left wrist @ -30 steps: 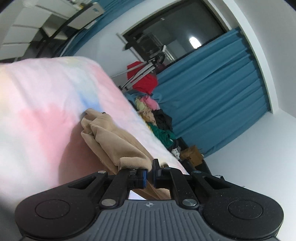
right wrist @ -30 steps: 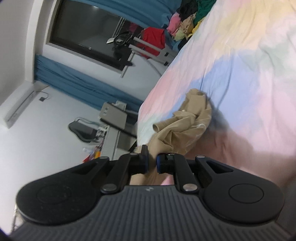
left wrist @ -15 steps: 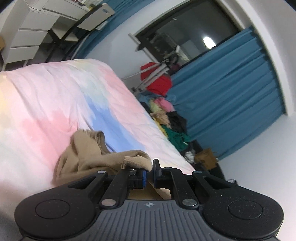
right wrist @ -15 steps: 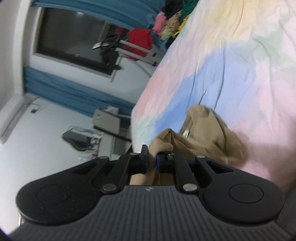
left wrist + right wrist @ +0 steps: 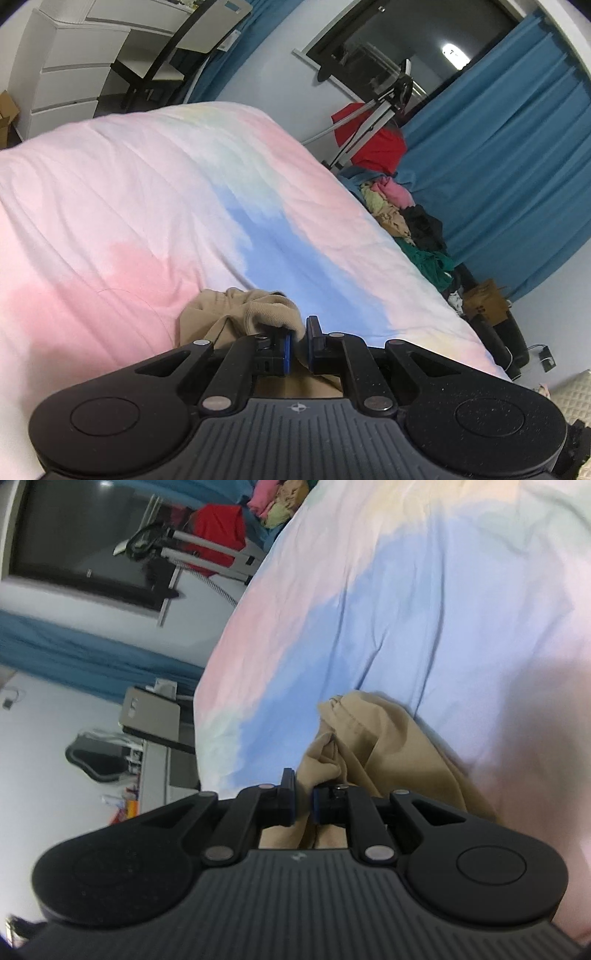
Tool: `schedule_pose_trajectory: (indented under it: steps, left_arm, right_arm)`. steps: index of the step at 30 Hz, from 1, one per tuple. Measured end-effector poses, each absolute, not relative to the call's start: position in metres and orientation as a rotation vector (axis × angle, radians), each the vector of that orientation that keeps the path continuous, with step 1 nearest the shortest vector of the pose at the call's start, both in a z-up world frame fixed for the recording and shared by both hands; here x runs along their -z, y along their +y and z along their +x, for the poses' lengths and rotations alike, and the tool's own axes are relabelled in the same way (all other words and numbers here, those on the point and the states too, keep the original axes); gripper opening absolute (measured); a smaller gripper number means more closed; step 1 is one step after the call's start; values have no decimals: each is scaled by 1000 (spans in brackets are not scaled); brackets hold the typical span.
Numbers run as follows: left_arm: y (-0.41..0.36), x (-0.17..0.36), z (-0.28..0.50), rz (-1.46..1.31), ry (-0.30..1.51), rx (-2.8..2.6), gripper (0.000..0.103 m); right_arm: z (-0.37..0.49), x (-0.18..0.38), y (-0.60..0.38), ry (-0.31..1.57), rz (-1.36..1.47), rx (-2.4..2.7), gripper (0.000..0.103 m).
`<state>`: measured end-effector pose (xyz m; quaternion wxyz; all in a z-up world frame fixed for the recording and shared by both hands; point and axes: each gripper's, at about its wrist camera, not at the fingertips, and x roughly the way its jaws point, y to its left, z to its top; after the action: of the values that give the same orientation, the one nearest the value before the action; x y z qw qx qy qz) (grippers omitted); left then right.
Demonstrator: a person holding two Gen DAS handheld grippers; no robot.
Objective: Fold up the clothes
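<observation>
Both grippers are clamped on the same tan garment (image 5: 240, 314), and the reason seems plain: a limp piece of cloth cannot be laid out from one point, so each hand takes its own bit of edge. In the left wrist view the left gripper (image 5: 298, 345) has its jaws nearly together with a ribbed, thicker band of the fabric (a hem or waistband, I cannot tell which) bunched between them. In the right wrist view the right gripper (image 5: 303, 805) pinches a narrow fold of the same tan cloth (image 5: 373, 746), which trails away to the right and downward beneath the tool.

Most of the garment lies crumpled on the bedspread (image 5: 147, 192), a pastel cover of pink, blue and pale yellow, with its heap close in front of the fingers. Holding it low over the bed makes sense to me, since the broad, soft surface is the natural place to spread it flat before any fold.

Beyond the far edge of the bed a clothes pile (image 5: 410, 221) waits in front of the blue curtains (image 5: 509, 155), presumably the rest of the work. As I judge it, folding proper is not yet begun; the cloth is too bunched to show its shape.
</observation>
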<state>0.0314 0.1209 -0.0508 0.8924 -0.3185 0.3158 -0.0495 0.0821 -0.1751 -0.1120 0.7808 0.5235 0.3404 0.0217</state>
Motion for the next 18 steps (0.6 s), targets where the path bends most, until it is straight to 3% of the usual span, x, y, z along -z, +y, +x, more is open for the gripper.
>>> schedule_pose_trajectory:
  steps: [14, 17, 18]
  left_arm:
    - [113, 78, 76, -536, 683, 106, 12]
    - [109, 74, 74, -492, 685, 138, 29]
    - [107, 72, 73, -478, 683, 148, 35]
  right_arm:
    - [129, 143, -177, 800, 1065, -81, 13]
    - [126, 137, -178, 801, 1051, -115, 17]
    - [125, 135, -178, 801, 1046, -127, 24]
